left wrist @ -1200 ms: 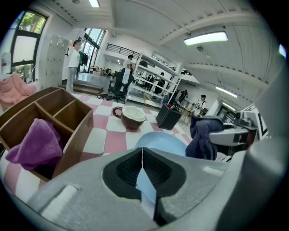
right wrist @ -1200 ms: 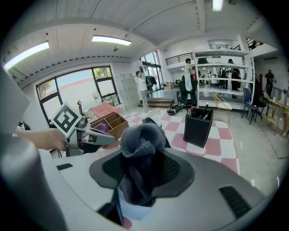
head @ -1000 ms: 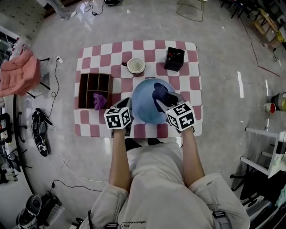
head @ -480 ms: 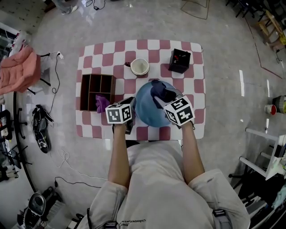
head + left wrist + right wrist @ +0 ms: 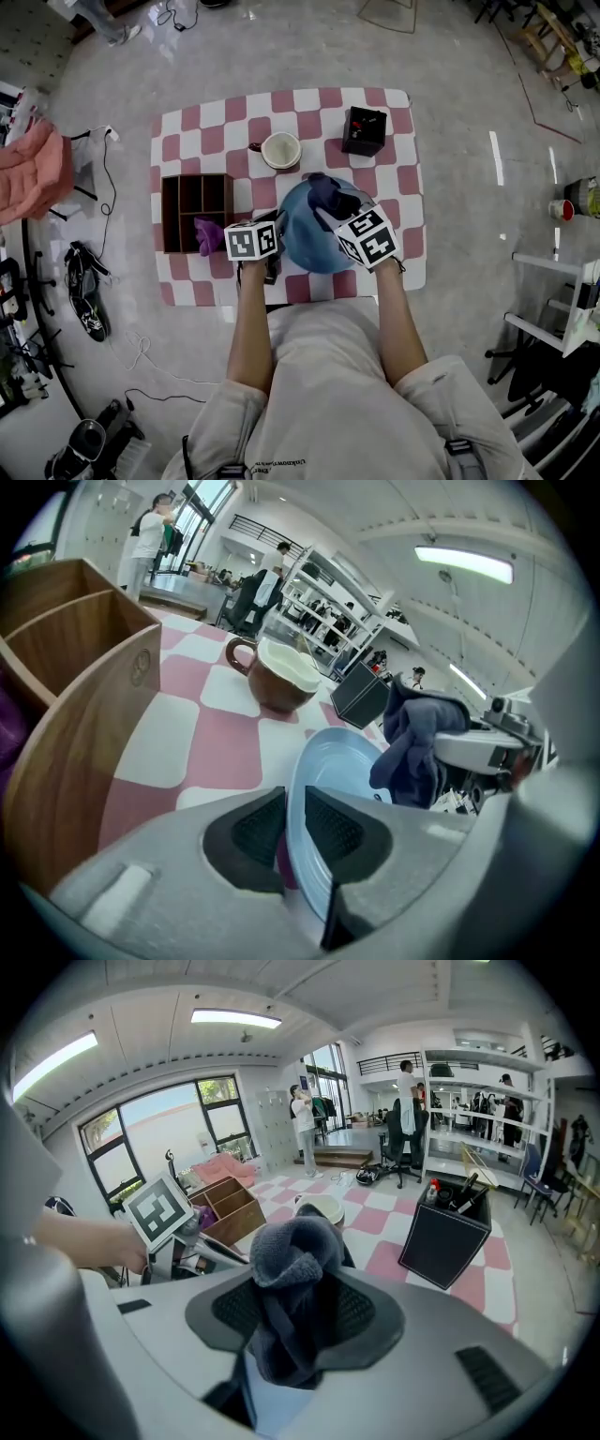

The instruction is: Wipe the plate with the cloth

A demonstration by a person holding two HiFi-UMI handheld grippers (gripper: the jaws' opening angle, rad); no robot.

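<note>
Desk [image 5: 187,131]: low and square, with a smooth cover of pink and white squares.

Plate [image 5: 302,248]: round, light blue and shiny. It is near the middle of the desk's front edge. It is tipped up on its side, and its hollow face looks toward the right hand-held gripper.

Wooden box [image 5: 197,199]: brown, with open little rooms, by the left edge.

Left hand-held gripper [image 5: 292,822]: its two jaws are pinching the plate's thin left rim, which holds the plate up.

Right hand-held gripper [image 5: 300,1316]: its jaws are squeezed on the cloth, which bulges out past the tips.

Black box [image 5: 364,129]: square and dark, with small things standing in it, near the far right corner.

Cup [image 5: 280,150]: brown outside and white inside, with a handle. It sits past the plate, toward the far edge.

Cloth [image 5: 323,192]: dark blue, soft and fuzzy, bunched in a lump. It looks to be touching the far part of the plate's face.

Next wipe: I think the cloth needs to slide across the face toward the desk's front edge, while the left side stays firm.

Purple rag [image 5: 206,234]: crumpled in the wooden box's front corner room.
</note>
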